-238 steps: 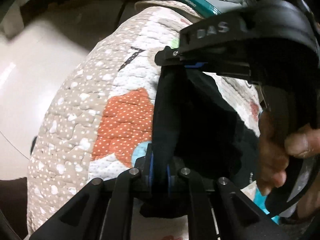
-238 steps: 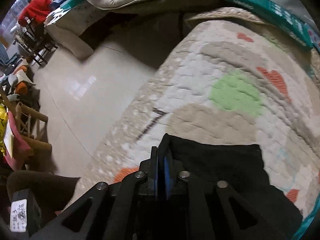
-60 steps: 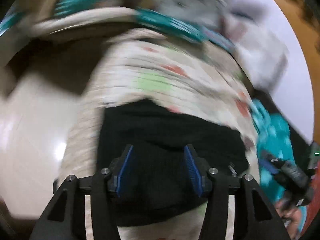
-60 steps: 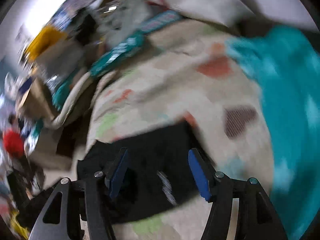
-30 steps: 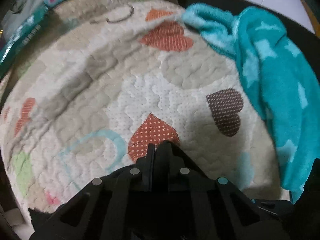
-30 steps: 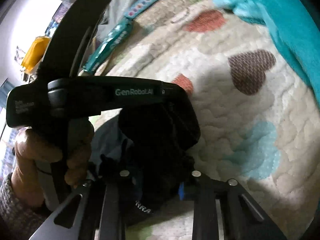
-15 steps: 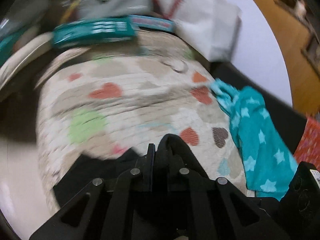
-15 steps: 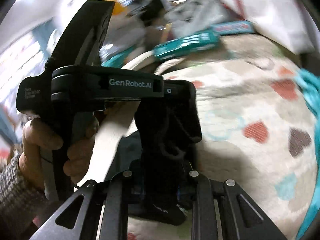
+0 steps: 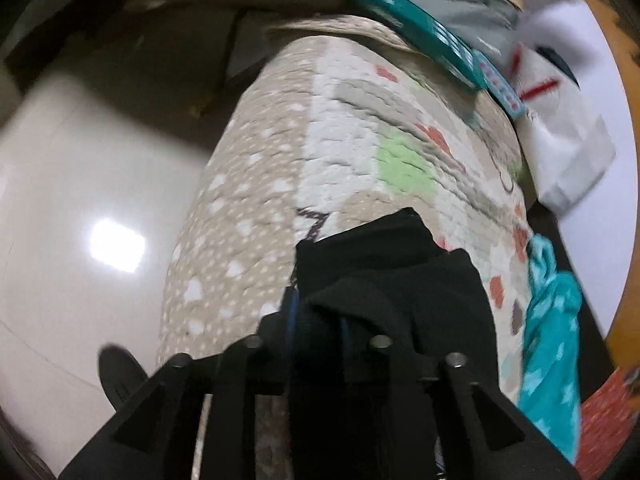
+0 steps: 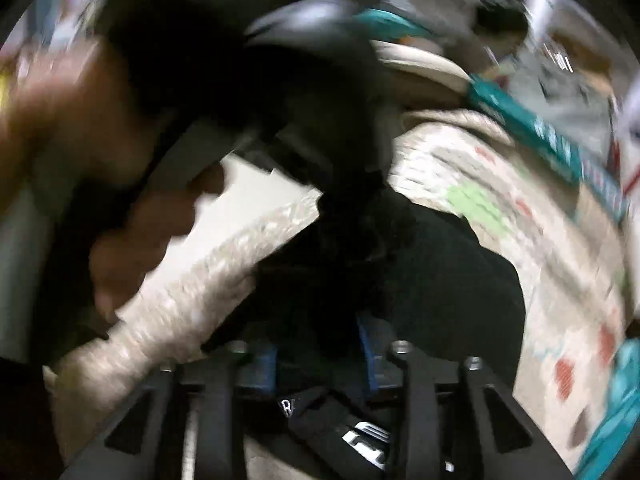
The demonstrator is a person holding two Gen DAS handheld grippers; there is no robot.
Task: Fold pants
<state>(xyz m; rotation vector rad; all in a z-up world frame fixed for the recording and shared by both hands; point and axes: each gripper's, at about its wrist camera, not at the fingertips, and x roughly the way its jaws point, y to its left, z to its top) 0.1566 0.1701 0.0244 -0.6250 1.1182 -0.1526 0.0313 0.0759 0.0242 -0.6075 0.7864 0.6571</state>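
Observation:
The black pants [image 9: 404, 280] lie bunched on the quilted heart-print bed cover [image 9: 348, 120] near its edge. My left gripper [image 9: 316, 320] is shut on a fold of the pants, with black cloth draped over its fingers. In the right wrist view the pants [image 10: 448, 280] fill the middle, and my right gripper [image 10: 320, 344] has its blue pads apart with black cloth between them. The view is blurred. The left gripper body and the hand holding it [image 10: 132, 216] loom at upper left.
A teal star-print towel [image 9: 552, 340] lies on the cover at the right. A teal box [image 9: 420, 40] and white bags [image 9: 560, 128] sit at the far end. Shiny tiled floor [image 9: 80, 200] lies to the left, past the bed edge.
Both grippers have swung from the bed's middle toward its floor-side edge, carrying the pants. The right gripper's pads have spread apart. Both views are blurred by motion.

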